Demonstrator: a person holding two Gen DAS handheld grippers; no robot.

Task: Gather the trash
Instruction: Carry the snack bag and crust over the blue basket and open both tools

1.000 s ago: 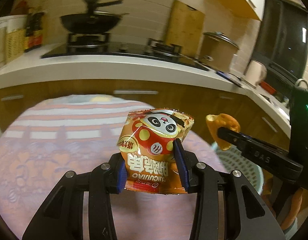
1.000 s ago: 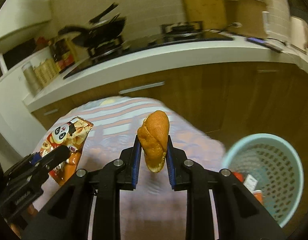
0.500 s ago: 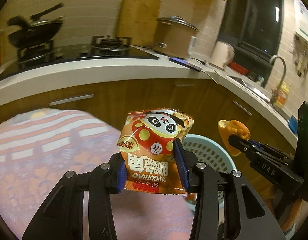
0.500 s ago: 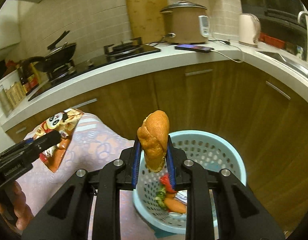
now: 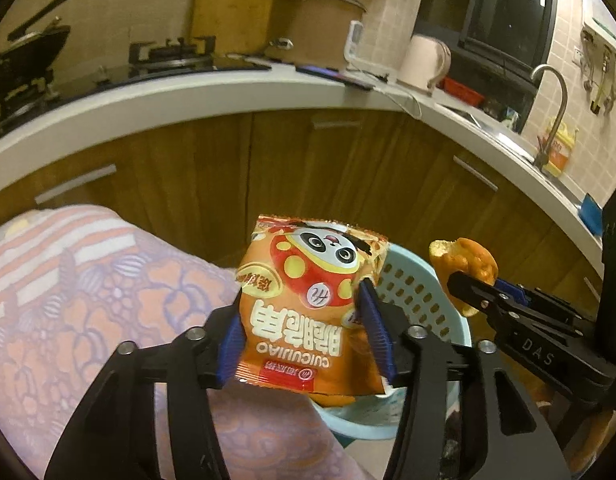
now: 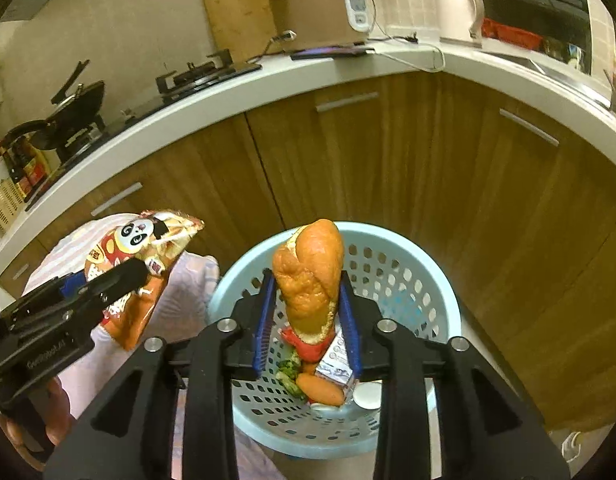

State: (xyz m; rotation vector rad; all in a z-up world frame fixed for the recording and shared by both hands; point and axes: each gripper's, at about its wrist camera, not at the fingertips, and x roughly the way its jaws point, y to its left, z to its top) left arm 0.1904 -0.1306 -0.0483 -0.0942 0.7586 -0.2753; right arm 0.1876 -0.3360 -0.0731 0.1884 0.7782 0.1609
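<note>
Left gripper (image 5: 304, 334), jaws opening, snack bag (image 5: 308, 304) between its pads. Right gripper (image 6: 307, 320), jaws opening, bread roll (image 6: 310, 276) between them, directly above the basket (image 6: 436, 292).

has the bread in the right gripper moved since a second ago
Yes. The bread, between the opening fingers of the right gripper, has travelled off the patterned tablecloth to sit over the blue trash basket by the cabinets.
</note>
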